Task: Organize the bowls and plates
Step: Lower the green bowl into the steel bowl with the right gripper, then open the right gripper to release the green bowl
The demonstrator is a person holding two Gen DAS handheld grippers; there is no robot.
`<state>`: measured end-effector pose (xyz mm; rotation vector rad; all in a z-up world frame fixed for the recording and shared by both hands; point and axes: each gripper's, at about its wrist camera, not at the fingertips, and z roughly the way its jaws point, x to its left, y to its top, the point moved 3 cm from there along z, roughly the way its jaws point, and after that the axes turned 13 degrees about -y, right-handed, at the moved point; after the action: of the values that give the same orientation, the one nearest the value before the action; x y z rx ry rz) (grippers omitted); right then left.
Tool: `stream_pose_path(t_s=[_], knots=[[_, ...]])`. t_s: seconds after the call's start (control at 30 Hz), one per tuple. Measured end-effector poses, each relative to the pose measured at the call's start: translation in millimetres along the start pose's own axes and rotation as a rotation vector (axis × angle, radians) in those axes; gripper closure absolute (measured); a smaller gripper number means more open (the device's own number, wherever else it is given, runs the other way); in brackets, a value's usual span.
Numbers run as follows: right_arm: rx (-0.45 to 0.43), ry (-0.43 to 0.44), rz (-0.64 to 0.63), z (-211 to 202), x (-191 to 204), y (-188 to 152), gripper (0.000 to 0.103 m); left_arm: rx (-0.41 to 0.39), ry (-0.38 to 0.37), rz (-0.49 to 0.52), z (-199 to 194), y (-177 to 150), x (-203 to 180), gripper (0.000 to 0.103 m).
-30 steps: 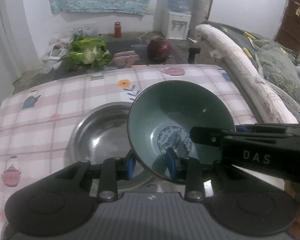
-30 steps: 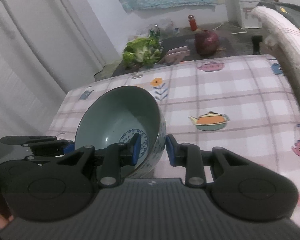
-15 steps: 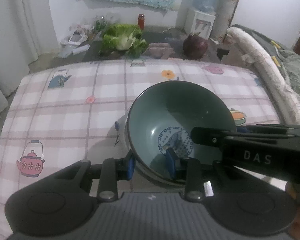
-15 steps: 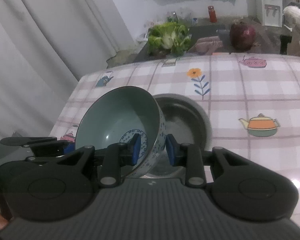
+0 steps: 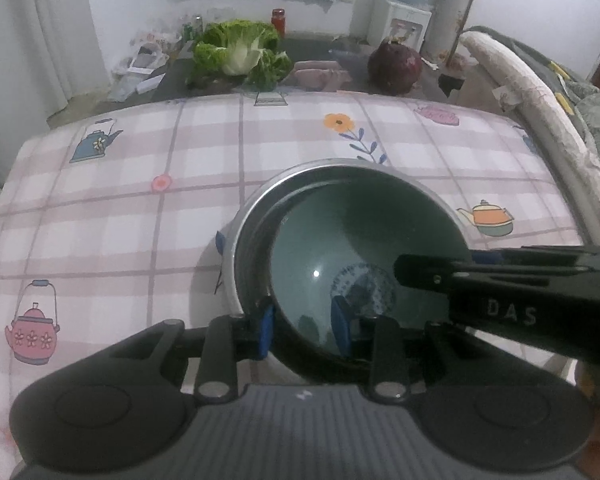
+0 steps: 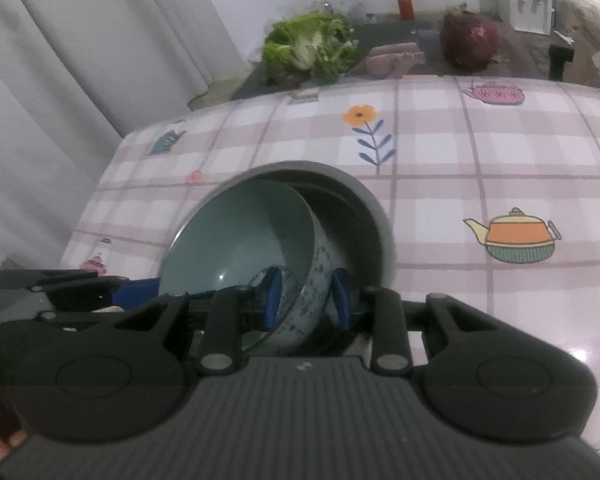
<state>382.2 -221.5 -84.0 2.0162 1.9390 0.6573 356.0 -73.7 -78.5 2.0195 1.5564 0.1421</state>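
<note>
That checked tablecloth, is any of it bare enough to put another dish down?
Yes. The tablecloth lies bare left of the steel bowl, and between that bowl and the lettuce at the far edge. It is crowded in the steel bowl, where both grippers pinch the green bowl's rim.

The teal bowl with blue pattern outside is sitting tilted inside the steel bowl on the bench.
</note>
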Motion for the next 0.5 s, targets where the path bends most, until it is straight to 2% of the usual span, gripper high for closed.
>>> stream_pose_path(t_s=[0.1,0.2,0.23,0.3,0.37,0.5], knots=[[-0.011,0.006,0.002,1.2,-5.4,-0.7,0.072,-0.029,0.032,0.04,-5.3,1.3,-3.8,0.071],[-0.012,0.014,0.015,0.4,-9.9,0.6,0.069,-0.044,0.031,0.051,-11.1,5.0,-5.9,0.067],[-0.011,0.023,0.026,-0.7,-11.6,0.7,0.068,-0.051,0.03,0.053,-13.7,5.7,-6.4,0.063],[-0.03,0.031,0.032,-6.1,-12.9,1.1,0.058,-0.068,0.036,0.063,-18.7,6.0,-8.1,0.058],[-0.063,0.038,0.039,-14.7,-14.0,2.1,0.053,-0.079,0.041,0.071,-23.6,5.6,-9.5,0.05],[-0.096,0.063,0.074,-31.7,-18.7,4.8,0.05,-0.097,0.035,0.075,-35.8,2.2,-11.9,0.042]])
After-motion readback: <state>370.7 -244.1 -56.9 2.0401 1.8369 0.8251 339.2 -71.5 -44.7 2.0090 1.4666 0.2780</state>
